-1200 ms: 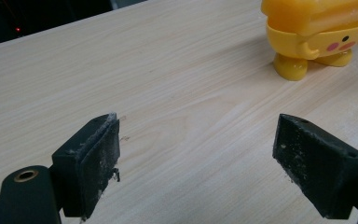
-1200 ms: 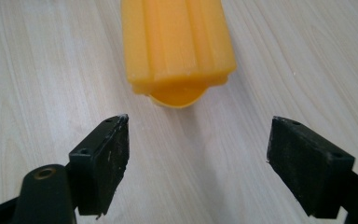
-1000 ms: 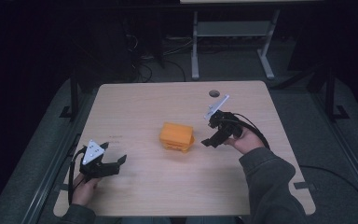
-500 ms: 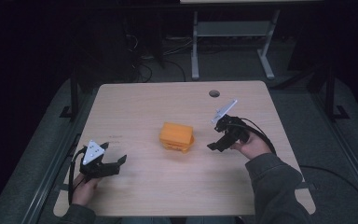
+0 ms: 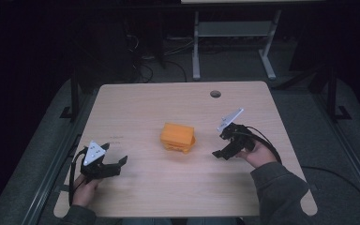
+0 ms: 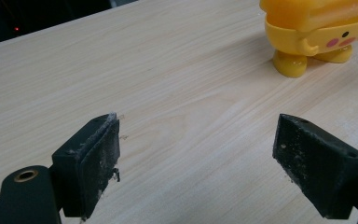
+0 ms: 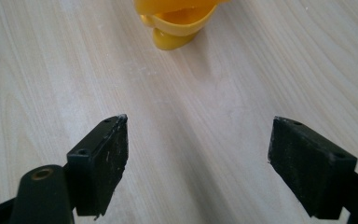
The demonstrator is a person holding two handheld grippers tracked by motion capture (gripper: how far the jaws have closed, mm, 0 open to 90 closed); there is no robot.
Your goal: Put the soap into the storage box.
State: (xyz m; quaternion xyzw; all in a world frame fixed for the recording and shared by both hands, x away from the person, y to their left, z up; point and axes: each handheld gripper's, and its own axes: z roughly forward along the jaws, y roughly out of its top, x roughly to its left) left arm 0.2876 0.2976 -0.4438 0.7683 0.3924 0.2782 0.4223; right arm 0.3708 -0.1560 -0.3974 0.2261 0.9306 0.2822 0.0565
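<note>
My left gripper (image 5: 104, 165) sits low at about seven o'clock on the wooden table (image 5: 140, 108), jaws spread wide with nothing between them; in the left gripper view both black pads (image 6: 97, 163) stand well apart over bare wood grain. From there the yellow duck-faced toy (image 6: 317, 32) lies up toward one o'clock, standing on its stubby feet, cheeks and eyes turned my way, well apart from the jaws. In the high view the same toy (image 5: 177, 137) stands near the centre of the table, a blocky orange-yellow body whose long axis runs roughly from ten o'clock to four o'clock across the tabletop. My right gripper (image 5: 223, 149) hovers at about four o'clock on the table, just beside the toy's right end, jaws likewise released and empty, its cable trailing back over my hand (image 5: 258, 153). In the right gripper view the toy's underside and one foot (image 7: 172, 28) show at twelve o'clock, straight ahead and slightly left of the midline between the pads. My judgement: the right side is clearly the nearer one, and a straight push forward with a small leftward correction would bring the toy's end between those jaws.
</note>
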